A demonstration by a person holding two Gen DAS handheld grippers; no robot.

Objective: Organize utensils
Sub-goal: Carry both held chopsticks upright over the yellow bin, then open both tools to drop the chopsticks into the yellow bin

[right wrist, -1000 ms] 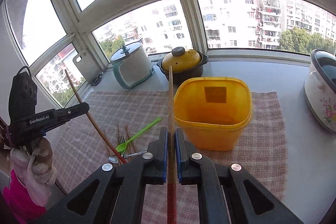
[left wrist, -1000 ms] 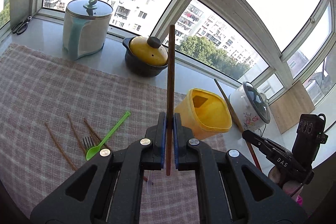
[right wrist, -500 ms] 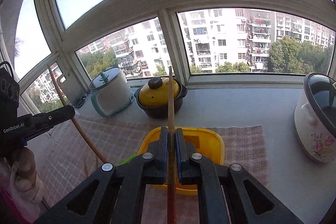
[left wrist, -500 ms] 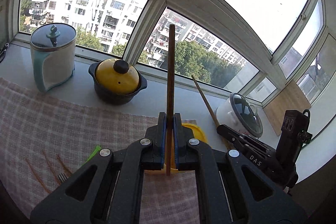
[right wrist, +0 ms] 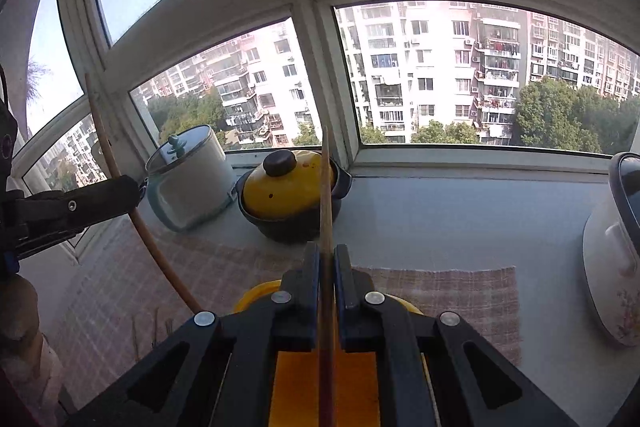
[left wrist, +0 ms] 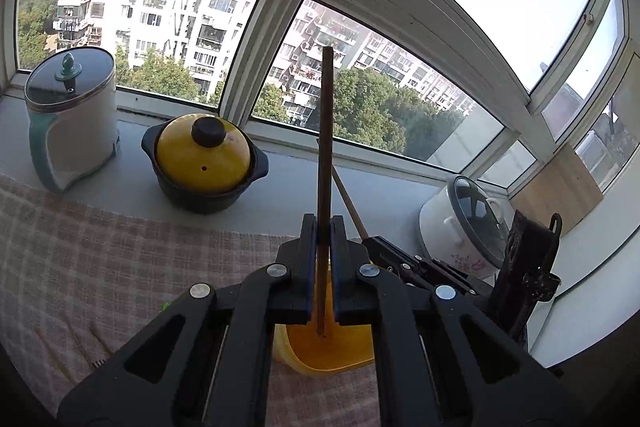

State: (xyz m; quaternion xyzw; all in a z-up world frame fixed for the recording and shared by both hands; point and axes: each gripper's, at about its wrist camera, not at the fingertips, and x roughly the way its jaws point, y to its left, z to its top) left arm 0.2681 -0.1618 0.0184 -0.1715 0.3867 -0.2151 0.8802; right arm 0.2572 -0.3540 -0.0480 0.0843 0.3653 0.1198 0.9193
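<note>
Sunlit windows and a checked cloth (left wrist: 100, 267) frame both grippers: the left gripper (left wrist: 324, 263) pinches one chopstick (left wrist: 325, 147) upright, the right gripper (right wrist: 327, 291) another chopstick (right wrist: 326, 207), each directly over the yellow bin (left wrist: 332, 351) below the fingers. Neither looks dropped yet, and loose chopsticks (right wrist: 156, 327) remain on the cloth left of the right fingers. The bin's contents are hidden.

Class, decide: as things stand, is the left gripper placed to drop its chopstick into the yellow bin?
Probably yes. The left gripper holds its chopstick upright, lower tip over the open yellow bin, and nothing visible blocks the opening.
</note>
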